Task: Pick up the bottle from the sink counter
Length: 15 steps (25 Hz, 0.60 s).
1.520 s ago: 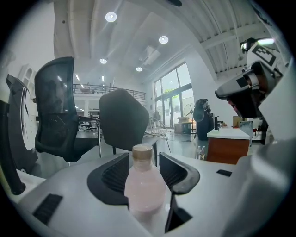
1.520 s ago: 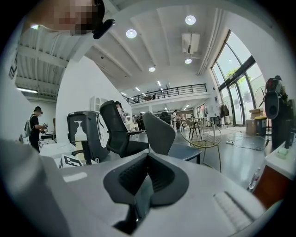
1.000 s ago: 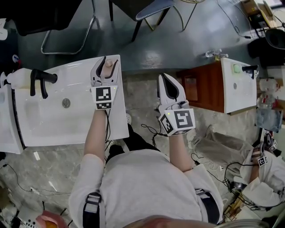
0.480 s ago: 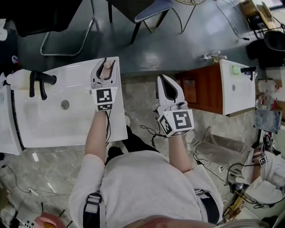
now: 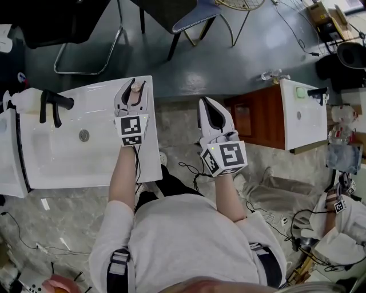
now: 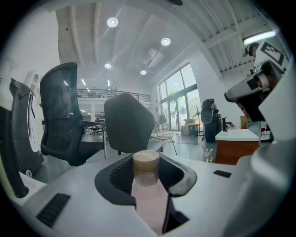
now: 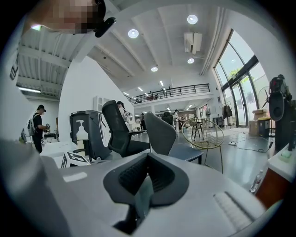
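Bottle (image 6: 147, 190), pale pink with a tan cap, stands upright at the far right corner of the white sink counter (image 5: 151, 151), held between the jaws of the left claw (image 5: 136, 84). Those jaws have just been closing, and their dark ribbed pads now pinch the bottle's body from both sides while the cap rises clear above them. From overhead I cannot tell whether its base rests on the counter or hangs just over it. The forearm behind this claw reaches in across the counter's right edge, and its marker cube sits over the counter's right strip.

Just off the counter's right edge, over the stone floor, the right claw (image 5: 206, 102) hovers at about the same reach. Its jaws are pressed together at the tips with nothing between them.

Toward the middle of the counter lies the shallow basin with its round metal drain (image 5: 84, 135). Past the drain, at the counter's left end, a black tap (image 5: 51, 104) bends over the basin, and a white soap dispenser (image 5: 22, 100) stands just beside it.

Beyond the counter's far edge, on the grey floor, a black office chair (image 5: 63, 23) and a grey-blue chair (image 5: 191, 12) stand well apart from the bottle. Well off to the counter's right, a second white sink top (image 5: 300, 114) sits on a brown wooden cabinet.
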Each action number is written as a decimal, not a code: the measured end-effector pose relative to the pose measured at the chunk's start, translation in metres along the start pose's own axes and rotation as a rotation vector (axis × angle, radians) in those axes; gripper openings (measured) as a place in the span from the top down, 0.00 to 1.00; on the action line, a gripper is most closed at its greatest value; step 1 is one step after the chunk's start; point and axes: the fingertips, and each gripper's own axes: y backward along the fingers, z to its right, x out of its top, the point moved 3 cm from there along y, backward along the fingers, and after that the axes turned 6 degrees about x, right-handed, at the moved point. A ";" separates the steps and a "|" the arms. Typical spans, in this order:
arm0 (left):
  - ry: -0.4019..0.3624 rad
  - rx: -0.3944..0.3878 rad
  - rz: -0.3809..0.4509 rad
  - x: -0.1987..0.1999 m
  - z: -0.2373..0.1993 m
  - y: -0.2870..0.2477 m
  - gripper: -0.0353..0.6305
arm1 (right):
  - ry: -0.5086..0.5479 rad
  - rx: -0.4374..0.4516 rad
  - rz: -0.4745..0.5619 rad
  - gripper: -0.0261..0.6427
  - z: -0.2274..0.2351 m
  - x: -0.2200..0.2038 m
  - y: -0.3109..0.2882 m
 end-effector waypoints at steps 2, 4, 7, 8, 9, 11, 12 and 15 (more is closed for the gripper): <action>-0.003 -0.002 -0.005 0.011 0.001 0.007 0.74 | -0.003 0.012 0.010 0.94 -0.002 0.004 0.000; -0.004 -0.005 -0.017 0.021 0.001 0.015 0.74 | -0.005 0.026 0.019 0.94 -0.004 0.009 0.000; -0.032 -0.010 -0.020 0.040 0.002 0.030 0.74 | -0.013 0.043 0.031 0.94 -0.009 0.017 -0.001; -0.038 -0.009 -0.019 0.046 0.001 0.036 0.74 | -0.015 0.047 0.034 0.94 -0.011 0.019 -0.001; -0.036 -0.006 -0.017 0.052 -0.002 0.043 0.74 | -0.015 0.051 0.035 0.94 -0.014 0.022 -0.002; -0.018 0.006 -0.014 0.064 -0.008 0.056 0.74 | -0.003 0.065 0.033 0.94 -0.021 0.026 -0.003; -0.011 0.012 -0.011 0.069 -0.011 0.062 0.74 | 0.004 0.071 0.031 0.94 -0.024 0.028 -0.004; -0.012 0.031 -0.003 0.086 -0.017 0.076 0.74 | 0.018 0.077 0.035 0.94 -0.029 0.033 -0.007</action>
